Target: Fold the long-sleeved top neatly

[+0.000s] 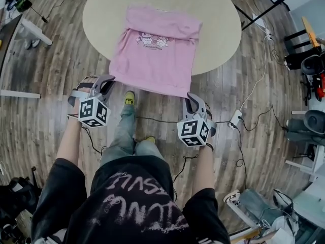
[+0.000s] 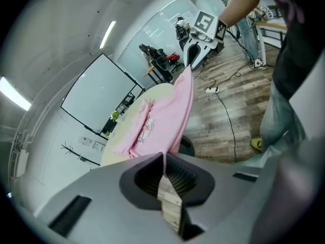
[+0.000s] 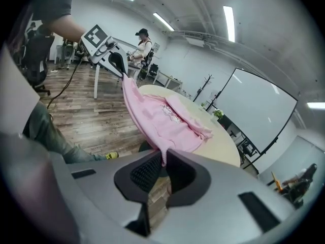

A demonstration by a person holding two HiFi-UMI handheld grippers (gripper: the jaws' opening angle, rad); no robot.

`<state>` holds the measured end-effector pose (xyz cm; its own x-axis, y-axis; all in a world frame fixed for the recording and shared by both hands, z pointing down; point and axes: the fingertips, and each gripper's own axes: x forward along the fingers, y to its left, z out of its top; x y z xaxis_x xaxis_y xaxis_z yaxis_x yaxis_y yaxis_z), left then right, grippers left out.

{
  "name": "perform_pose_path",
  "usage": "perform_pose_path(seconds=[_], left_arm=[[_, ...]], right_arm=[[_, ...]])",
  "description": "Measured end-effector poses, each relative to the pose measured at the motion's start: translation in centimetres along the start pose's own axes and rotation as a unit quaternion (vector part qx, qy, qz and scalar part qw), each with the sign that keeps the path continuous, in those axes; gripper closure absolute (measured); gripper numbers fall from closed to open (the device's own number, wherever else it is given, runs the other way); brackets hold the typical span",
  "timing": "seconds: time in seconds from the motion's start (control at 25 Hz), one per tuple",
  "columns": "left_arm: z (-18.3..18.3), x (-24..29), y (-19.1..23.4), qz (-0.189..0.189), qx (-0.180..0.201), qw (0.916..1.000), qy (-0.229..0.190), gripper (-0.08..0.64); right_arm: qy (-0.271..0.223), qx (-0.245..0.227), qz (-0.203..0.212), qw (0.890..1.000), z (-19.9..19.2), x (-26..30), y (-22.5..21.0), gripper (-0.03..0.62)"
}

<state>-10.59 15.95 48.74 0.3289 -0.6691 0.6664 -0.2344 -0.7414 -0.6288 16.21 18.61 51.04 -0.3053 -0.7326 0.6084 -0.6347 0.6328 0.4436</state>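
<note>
A pink long-sleeved top [image 1: 155,55] with a small printed motif lies on the round cream table [image 1: 218,24], its sleeves folded in across the back and its near hem pulled off the table's front edge. My left gripper [image 1: 107,80] is shut on the hem's left corner. My right gripper [image 1: 191,98] is shut on the hem's right corner. In the left gripper view the pink top [image 2: 162,118] runs from my jaws to the other gripper [image 2: 195,47]. The right gripper view shows the top [image 3: 162,118] stretched taut toward the left gripper [image 3: 114,55].
Wooden floor surrounds the table, with cables and a white power strip [image 1: 236,118] to the right. The person's legs and yellow shoes [image 1: 130,98] stand just before the table edge. Chairs and gear crowd the right side [image 1: 304,65]. A whiteboard [image 3: 259,105] stands behind the table.
</note>
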Motion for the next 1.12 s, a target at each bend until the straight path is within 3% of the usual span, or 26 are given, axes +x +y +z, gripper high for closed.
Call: perform_pose_path(seconds=[0.52, 1.12], left_arm=[[1.6, 2.5, 8.9, -0.031, -0.001, 0.9994, -0.018, 0.531], [0.9, 11.1, 20.0, -0.084, -0.002, 0.9957, -0.040, 0.531]], right_arm=[[0.027, 0.000, 0.031, 0.999, 4.8, 1.7, -6.2, 0.560], [0.068, 0.047, 0.035, 0.996, 9.9, 10.7, -15.3, 0.561]])
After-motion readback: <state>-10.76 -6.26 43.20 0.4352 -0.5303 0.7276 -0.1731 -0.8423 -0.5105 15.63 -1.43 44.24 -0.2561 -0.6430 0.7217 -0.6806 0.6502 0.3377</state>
